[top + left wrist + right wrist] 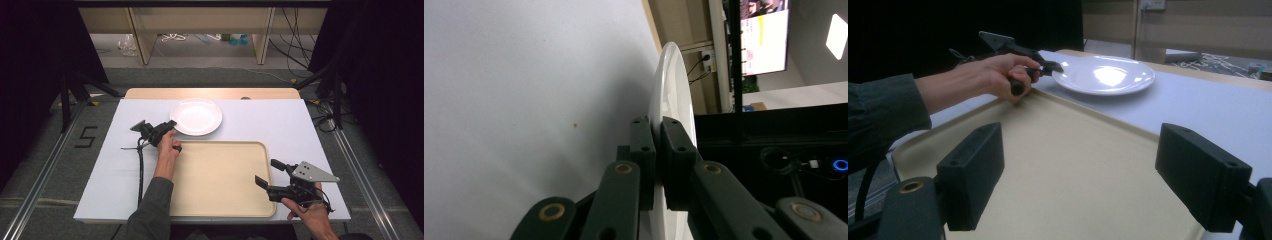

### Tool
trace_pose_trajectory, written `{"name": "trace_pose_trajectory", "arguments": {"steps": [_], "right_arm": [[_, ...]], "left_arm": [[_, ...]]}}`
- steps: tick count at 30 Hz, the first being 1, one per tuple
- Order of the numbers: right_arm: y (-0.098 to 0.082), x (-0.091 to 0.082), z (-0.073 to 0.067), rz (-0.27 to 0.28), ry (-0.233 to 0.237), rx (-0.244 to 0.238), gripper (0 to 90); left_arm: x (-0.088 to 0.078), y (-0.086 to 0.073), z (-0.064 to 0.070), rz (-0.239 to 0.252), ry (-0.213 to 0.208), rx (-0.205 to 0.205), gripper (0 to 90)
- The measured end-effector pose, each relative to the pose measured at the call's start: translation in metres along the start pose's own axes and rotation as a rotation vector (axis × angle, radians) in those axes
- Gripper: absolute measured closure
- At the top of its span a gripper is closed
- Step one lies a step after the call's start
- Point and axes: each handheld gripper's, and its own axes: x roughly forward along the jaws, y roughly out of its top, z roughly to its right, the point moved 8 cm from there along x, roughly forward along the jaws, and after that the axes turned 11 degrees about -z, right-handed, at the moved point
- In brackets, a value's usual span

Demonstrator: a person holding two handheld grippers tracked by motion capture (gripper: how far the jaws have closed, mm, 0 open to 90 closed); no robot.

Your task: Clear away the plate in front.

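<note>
Left gripper point(171, 124) clamps the white plate point(197, 115) at its rim; right gripper point(266, 173) gapes wide. Lift level, carry low to the tray point(220, 200).

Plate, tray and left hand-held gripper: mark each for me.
plate point(196, 116), high view, centre of its white face.
tray point(220, 180), high view, bare floor.
left hand-held gripper point(658, 150), left gripper view, between the pads clamped on the plate's rim.

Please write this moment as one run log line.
left claw: shut on white plate rim | right claw: open, over beige tray | plate: on table, beyond tray
</note>
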Motion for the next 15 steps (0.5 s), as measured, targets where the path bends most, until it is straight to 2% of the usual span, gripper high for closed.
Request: {"name": "trace_pose_trajectory", "arguments": {"steps": [2, 3, 4, 5, 8, 9, 10, 12, 14, 15], "right_arm": [[0.000, 0.000, 0.000, 0.004, -0.005, 0.003, 20.3], [0.000, -0.001, 0.000, -0.007, -0.012, -0.001, 20.3], [0.000, -0.002, 0.000, -0.008, -0.011, 0.001, 20.3], [0.000, -0.001, 0.000, -0.007, -0.013, -0.002, 20.3], [0.000, 0.000, -0.002, 0.001, 0.004, 0.004, 20.3], [0.000, 0.000, -0.002, 0.001, 0.004, 0.003, 20.3], [-0.001, -0.001, -0.001, -0.023, 0.002, -0.001, 20.3], [-0.001, -0.002, -0.001, -0.022, -0.002, 0.005, 20.3], [-0.001, -0.002, 0.000, -0.017, -0.007, 0.000, 20.3], [-0.001, -0.001, 0.000, -0.010, -0.003, 0.002, 20.4]], "left_arm": [[-0.005, -0.001, 0.000, 0.002, -0.006, 0.014, 85.4], [-0.007, -0.002, 0.002, 0.009, -0.023, 0.019, 85.4], [-0.010, -0.003, 0.006, 0.015, -0.037, -0.006, 85.4], [-0.016, -0.006, 0.008, 0.027, -0.048, -0.010, 85.4], [-0.022, -0.011, 0.008, 0.032, -0.064, -0.013, 85.5], [-0.025, -0.012, 0.009, 0.048, -0.079, -0.013, 85.4], [-0.027, -0.013, 0.009, 0.051, -0.084, -0.011, 85.3], [-0.032, -0.016, 0.008, 0.063, -0.088, -0.027, 85.1], [-0.040, -0.022, 0.008, 0.049, -0.085, -0.015, 85.1], [-0.043, -0.024, 0.009, 0.051, -0.096, -0.023, 85.0]]}}
